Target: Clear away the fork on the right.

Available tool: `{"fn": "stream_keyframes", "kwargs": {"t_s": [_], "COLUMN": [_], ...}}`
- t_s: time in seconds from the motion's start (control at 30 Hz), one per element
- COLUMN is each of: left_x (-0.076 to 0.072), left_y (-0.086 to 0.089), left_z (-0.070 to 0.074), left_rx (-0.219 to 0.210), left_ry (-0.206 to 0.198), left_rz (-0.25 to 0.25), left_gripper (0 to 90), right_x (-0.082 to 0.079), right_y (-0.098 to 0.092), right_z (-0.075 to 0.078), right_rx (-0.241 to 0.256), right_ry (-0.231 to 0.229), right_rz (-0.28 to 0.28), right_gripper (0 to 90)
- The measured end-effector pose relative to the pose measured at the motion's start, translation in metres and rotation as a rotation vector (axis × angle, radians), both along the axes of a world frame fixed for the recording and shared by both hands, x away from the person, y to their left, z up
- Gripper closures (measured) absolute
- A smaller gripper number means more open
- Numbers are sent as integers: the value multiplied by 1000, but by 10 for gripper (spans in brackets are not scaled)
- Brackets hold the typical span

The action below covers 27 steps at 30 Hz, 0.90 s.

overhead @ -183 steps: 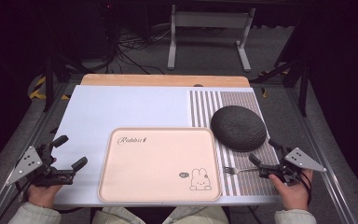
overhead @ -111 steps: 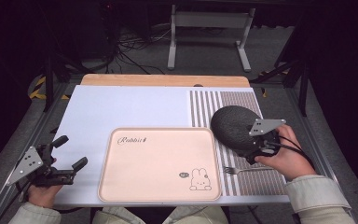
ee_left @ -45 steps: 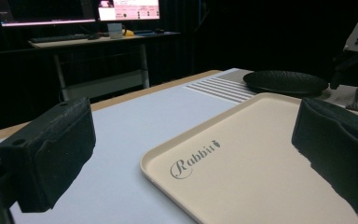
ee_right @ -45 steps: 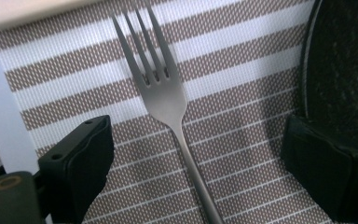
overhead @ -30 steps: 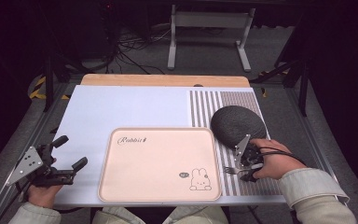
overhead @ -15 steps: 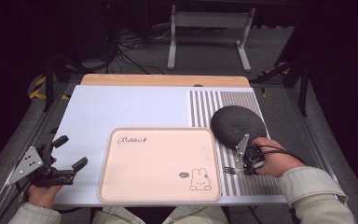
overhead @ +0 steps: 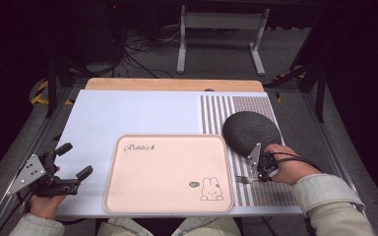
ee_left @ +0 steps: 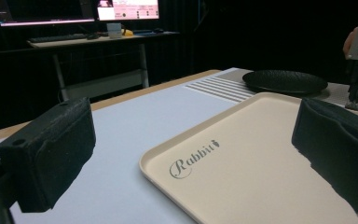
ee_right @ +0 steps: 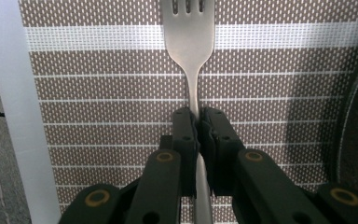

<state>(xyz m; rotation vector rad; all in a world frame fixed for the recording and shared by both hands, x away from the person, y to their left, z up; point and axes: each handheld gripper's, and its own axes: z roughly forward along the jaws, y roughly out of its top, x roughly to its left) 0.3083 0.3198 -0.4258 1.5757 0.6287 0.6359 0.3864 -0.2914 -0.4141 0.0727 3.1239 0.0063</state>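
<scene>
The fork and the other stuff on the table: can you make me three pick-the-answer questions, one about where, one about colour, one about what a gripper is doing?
1. The fork lies on:
A the striped mat
B the tray
C the floor

2. The plate is:
A pink
B black
C white

3. The right gripper is:
A wide open
B shut on the fork
C holding the plate

Answers:
1 A, brown and white stripes lie under the fork.
2 B, it looks dark beside the pink tray.
3 B, its fingers pinch the handle.

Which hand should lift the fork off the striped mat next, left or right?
Right. The right gripper is shut on the fork handle on the mat. The left gripper is open, far across the tray.
</scene>
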Motion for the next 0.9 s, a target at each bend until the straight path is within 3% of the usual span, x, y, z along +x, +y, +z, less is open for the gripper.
{"fn": "stream_keyframes", "kwargs": {"t_s": [0.7,0.9], "left_x": [0,0], "left_y": [1,1], "left_z": [0,0], "left_rx": [0,1], "left_ry": [3,3], "left_rz": [1,2], "left_gripper": [3,3], "right_x": [0,-1], "right_y": [2,3], "right_z": [1,10], "right_rx": [-22,15], "right_ry": [1,-24], "right_rz": [36,27], "right_gripper": [862,863]}}
